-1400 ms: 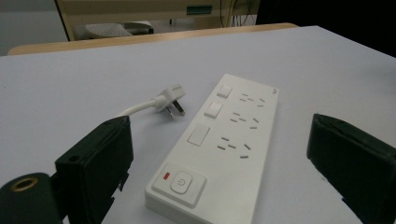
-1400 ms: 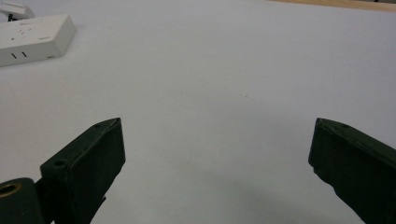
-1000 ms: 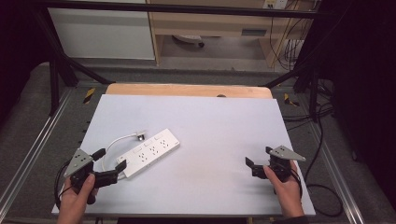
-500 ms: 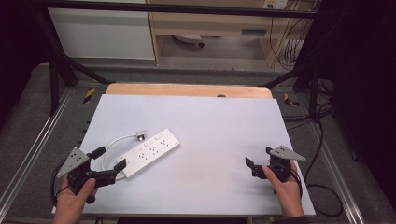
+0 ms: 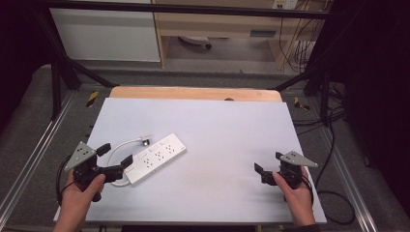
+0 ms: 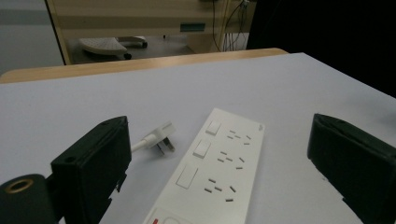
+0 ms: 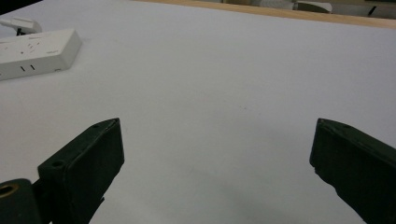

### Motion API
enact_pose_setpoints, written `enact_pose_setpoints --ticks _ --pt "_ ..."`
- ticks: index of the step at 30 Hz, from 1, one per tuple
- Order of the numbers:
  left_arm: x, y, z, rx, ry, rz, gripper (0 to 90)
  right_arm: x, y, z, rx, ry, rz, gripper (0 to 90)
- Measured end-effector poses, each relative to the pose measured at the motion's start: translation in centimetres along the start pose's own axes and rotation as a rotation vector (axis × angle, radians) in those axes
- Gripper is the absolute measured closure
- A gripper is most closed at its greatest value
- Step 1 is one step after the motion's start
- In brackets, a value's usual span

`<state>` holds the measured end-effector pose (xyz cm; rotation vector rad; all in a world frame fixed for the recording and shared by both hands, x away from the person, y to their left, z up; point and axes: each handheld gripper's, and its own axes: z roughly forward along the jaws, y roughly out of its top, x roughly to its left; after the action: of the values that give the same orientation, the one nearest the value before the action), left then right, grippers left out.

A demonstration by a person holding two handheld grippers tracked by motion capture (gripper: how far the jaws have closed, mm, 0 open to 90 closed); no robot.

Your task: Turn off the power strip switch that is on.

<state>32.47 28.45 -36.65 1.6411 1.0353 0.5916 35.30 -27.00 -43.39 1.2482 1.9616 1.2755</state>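
A white power strip [image 5: 154, 157] lies at an angle on the left part of the white table top [image 5: 212, 125]. Its white cable [image 5: 116, 146] loops back to a plug [image 5: 145, 140] lying loose beside it. My left gripper [image 5: 115, 154] is open at the strip's near end, with one jaw beside the cable loop and nothing held. Between the jaws of that gripper [image 6: 219, 126] the left gripper view shows the strip [image 6: 219, 172] and the plug [image 6: 161, 140]. My right gripper [image 5: 268, 163] is open and empty near the front right edge. From the right gripper [image 7: 215, 126] the strip [image 7: 32, 51] lies far off.
A bare wooden strip [image 5: 193, 93] runs along the table's far edge. Metal frame rails [image 5: 34, 154] flank both sides, and cables [image 5: 333, 145] hang by the right one. Between the strip and my right gripper the table is bare white surface.
My left gripper has edged forward, closer to the power strip's near end. The right gripper has stayed still.
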Motion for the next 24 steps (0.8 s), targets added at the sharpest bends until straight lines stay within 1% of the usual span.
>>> enact_pose_setpoints --ticks 4,6,11,13,14,16,18,20,23,24 --pt "-0.3 1.0 0.6 0.009 -0.013 0.023 6.4 -0.1 0.0 -0.1 -0.002 -0.004 0.002 3.4" --pt "-0.4 1.1 0.7 0.013 -0.012 0.028 6.4 -0.1 0.0 -0.1 -0.002 -0.005 0.002 3.4" --pt "-0.5 1.7 1.7 0.014 -0.021 0.024 8.4 -0.1 0.0 -0.1 -0.001 -0.009 -0.001 3.4" --pt "-0.5 1.8 2.4 0.019 -0.034 0.033 9.3 -0.1 0.0 -0.1 -0.001 -0.010 0.000 3.4" --pt "-0.5 1.8 2.4 0.019 -0.034 0.033 9.6 -0.1 0.0 -0.1 -0.002 -0.010 0.001 3.4" --pt "-0.3 1.8 3.0 0.023 -0.038 0.035 10.3 -0.1 0.0 -0.1 -0.002 -0.010 0.002 3.4" --pt "-0.2 1.7 3.4 0.025 -0.038 0.029 11.7 -0.1 0.0 -0.1 -0.002 -0.009 0.001 3.4" --pt "-0.2 1.6 4.0 0.033 -0.037 0.031 12.5 -0.1 0.0 -0.1 -0.002 -0.009 0.000 3.4" --pt "-0.2 1.5 4.4 0.039 -0.033 0.033 13.4 -0.1 0.0 -0.1 -0.002 -0.010 0.002 3.4" --pt "-0.2 1.4 4.5 0.041 -0.032 0.033 15.1 -0.1 0.0 -0.1 -0.002 -0.009 0.001 3.4"
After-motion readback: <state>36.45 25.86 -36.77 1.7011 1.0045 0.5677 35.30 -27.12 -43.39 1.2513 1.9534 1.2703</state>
